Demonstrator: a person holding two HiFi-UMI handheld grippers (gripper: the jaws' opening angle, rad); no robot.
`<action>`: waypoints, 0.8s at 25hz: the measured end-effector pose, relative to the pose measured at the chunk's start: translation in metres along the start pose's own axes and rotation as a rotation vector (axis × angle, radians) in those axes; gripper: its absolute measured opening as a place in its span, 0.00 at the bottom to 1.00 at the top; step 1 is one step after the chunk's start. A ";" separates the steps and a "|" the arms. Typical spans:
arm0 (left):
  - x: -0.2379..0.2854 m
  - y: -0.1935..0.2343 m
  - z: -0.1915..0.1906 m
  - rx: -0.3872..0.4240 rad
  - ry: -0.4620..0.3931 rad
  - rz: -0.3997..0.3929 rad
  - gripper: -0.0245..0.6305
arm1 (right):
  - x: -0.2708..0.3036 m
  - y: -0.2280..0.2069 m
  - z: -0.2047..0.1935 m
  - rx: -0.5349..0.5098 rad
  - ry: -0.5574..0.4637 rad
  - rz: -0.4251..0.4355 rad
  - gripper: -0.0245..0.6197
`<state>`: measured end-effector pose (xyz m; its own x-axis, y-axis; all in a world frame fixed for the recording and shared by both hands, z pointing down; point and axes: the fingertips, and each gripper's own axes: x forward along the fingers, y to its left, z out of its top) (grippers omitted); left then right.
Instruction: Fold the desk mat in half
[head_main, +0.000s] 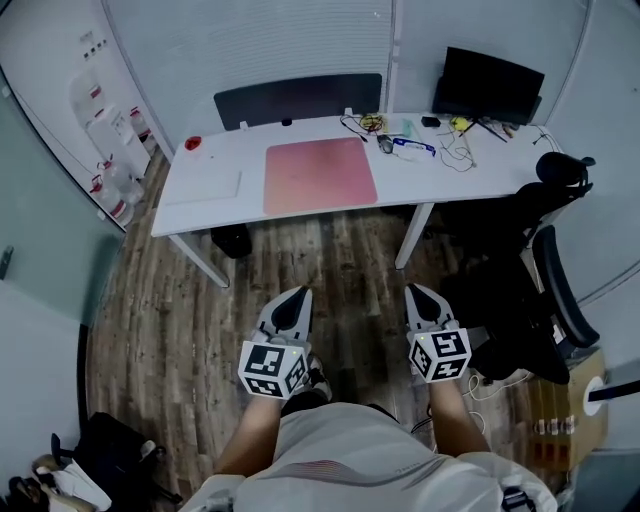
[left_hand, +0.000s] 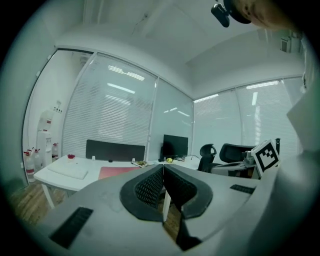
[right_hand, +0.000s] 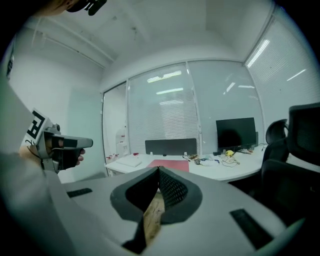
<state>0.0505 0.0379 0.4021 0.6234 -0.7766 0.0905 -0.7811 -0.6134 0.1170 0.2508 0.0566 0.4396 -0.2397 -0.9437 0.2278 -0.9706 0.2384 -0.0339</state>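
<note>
Mat (head_main: 320, 175) pink, lies flat on white desk (head_main: 470, 180), not folded. Left gripper (head_main: 293, 297), right gripper (head_main: 421, 296) both clenched, holding nothing, over wood floor (head_main: 170, 320), well apart from desk.

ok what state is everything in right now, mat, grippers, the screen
desk mat: lying flat and unfolded on the desk
left gripper: shut, fingers together, nothing between them, short of the desk
right gripper: shut, fingers together, empty, short of the desk
monitor: screen dark
</note>
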 end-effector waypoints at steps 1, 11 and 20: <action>0.007 0.010 0.003 -0.009 -0.006 0.000 0.06 | 0.012 0.000 0.005 -0.019 0.009 0.003 0.12; 0.087 0.117 0.022 -0.016 0.004 0.006 0.06 | 0.148 0.000 0.038 -0.074 0.071 0.011 0.12; 0.124 0.200 0.012 -0.040 0.028 0.062 0.06 | 0.234 0.012 0.040 -0.104 0.129 0.040 0.12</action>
<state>-0.0290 -0.1825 0.4247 0.5752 -0.8082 0.1264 -0.8165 -0.5577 0.1493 0.1824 -0.1705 0.4535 -0.2665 -0.8973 0.3519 -0.9512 0.3038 0.0543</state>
